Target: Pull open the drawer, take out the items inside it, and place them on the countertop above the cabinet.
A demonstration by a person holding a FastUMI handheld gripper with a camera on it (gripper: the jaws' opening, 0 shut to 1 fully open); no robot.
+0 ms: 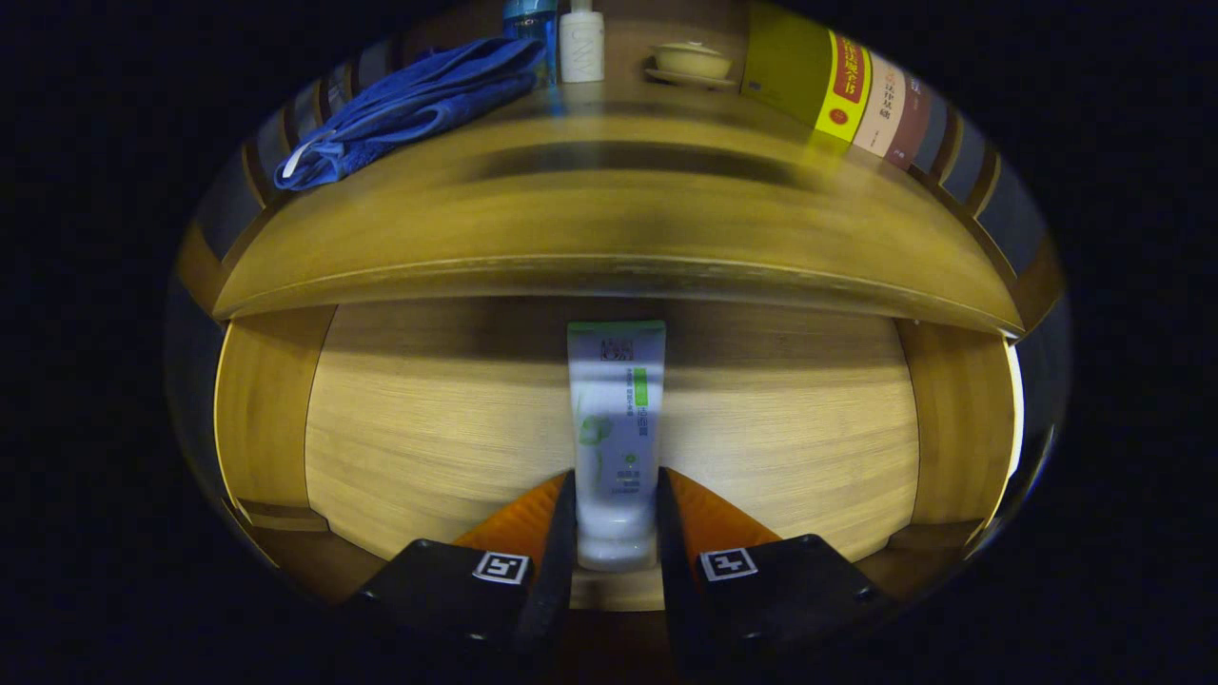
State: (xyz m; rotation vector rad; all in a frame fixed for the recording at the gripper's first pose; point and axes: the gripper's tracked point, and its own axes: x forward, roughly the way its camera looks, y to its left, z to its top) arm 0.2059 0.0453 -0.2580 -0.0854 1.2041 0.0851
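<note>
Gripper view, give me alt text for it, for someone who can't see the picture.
The gripper is closed on the cap end of a white tube lying in the open wooden drawer. Beyond it, on the countertop, lie a blue towel, a white bottle, a lidded bowl and leaning books.

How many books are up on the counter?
2 that I can tell: a yellow book and a brown book beside it; more may be hidden. The jaws are shut on the tube.
</note>
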